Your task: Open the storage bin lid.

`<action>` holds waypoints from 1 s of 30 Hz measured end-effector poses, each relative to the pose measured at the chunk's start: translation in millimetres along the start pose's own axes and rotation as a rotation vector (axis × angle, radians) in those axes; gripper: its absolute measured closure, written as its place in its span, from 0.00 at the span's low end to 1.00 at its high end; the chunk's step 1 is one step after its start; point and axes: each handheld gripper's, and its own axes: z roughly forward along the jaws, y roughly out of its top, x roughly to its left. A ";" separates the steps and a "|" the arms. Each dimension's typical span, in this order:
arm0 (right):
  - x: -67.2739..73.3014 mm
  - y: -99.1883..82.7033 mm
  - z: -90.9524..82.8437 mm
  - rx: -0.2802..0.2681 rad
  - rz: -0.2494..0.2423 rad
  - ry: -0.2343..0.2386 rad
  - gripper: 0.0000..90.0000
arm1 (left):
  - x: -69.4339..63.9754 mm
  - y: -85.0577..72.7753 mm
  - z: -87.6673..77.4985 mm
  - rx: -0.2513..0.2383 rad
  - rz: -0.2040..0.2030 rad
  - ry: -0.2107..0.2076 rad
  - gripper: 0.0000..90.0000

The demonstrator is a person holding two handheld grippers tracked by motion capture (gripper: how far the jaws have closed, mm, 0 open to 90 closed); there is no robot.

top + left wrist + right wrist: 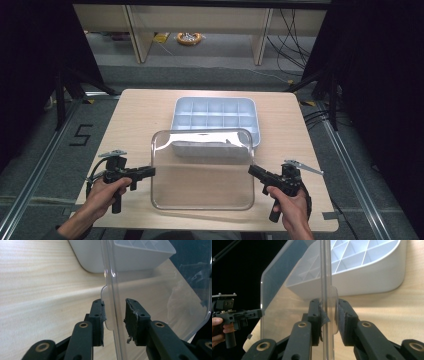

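Note:
A clear plastic lid [202,170] hangs between both grippers over the near half of the table. Its far edge overlaps the front of a white compartment tray [215,101]. My left gripper [152,171] is at the lid's left edge. In the left gripper view the jaws [114,315] straddle the lid [155,297]: one pad touches its small tab, and a gap remains on the other side. My right gripper [250,170] is at the lid's right edge. In the right gripper view its jaws [329,312] press on the lid [287,297] from both sides. The left gripper [259,312] shows far off there.
The wooden table [135,115] has bare surface left and right of the tray. The white tray [100,257] [367,282] sits just beyond the lid, its several cells looking bare. Dark floor and black curtains surround the table; table legs and cables lie beyond it.

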 end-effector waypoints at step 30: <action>-13.2 -44.3 3.7 0.053 0.068 -0.018 0.82 | 1.3 -32.6 -4.4 0.027 -0.003 0.015 0.74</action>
